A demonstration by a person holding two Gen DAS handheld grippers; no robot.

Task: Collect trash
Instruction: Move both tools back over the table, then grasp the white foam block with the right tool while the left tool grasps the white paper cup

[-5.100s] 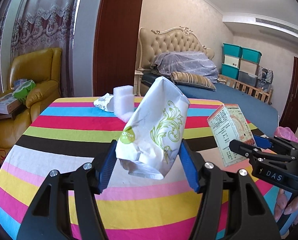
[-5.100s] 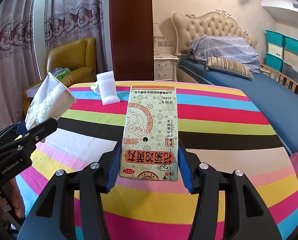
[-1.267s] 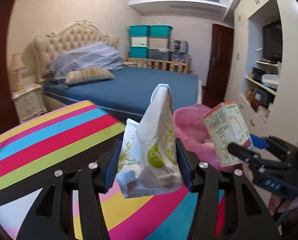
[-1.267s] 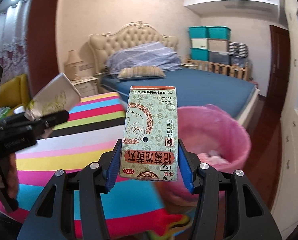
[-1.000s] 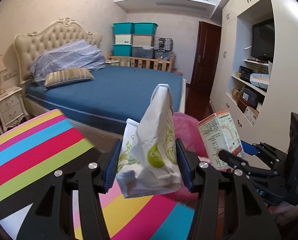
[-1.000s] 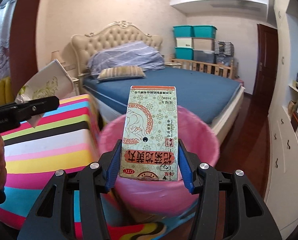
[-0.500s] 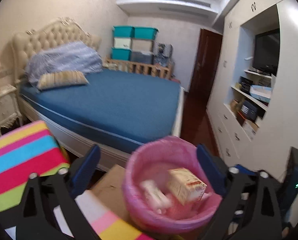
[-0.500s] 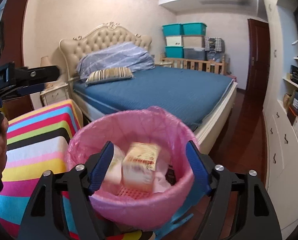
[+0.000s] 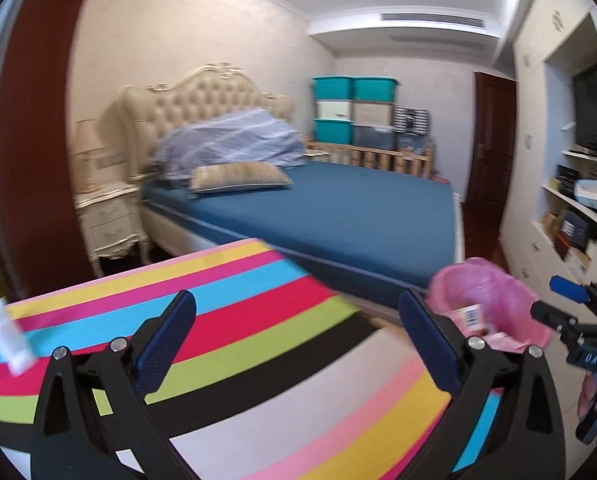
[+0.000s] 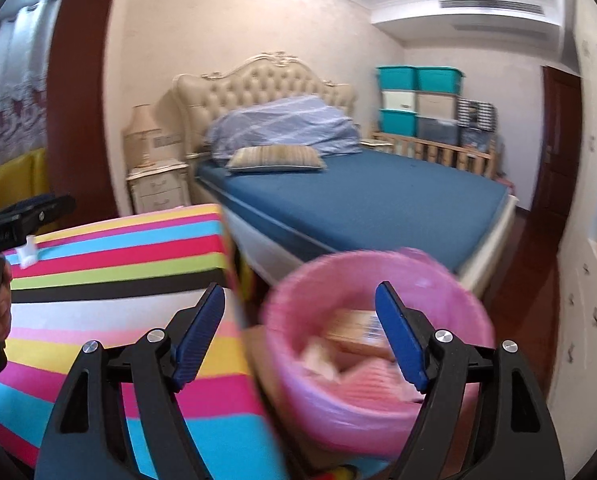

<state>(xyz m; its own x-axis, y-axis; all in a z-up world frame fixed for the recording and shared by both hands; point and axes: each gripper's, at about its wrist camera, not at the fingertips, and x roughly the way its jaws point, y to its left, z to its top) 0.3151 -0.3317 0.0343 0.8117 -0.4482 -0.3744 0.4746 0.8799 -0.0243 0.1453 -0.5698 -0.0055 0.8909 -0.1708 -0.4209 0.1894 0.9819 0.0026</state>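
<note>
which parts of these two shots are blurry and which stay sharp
Left wrist view: the black left gripper is sharp, the striped tablecloth and white foam block smear. Right wrist view: the right gripper is crisp, the pink-lined trash bin is blurred.

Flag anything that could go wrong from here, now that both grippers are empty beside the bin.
1. The pink-lined bin stands right at the corner of the striped table; the right gripper, open and hanging over its rim, could snag the loose liner or tip it when swinging back.
2. The white piece still on the table sits near the far edge; a fast approach by the open left gripper might knock it off.
</note>
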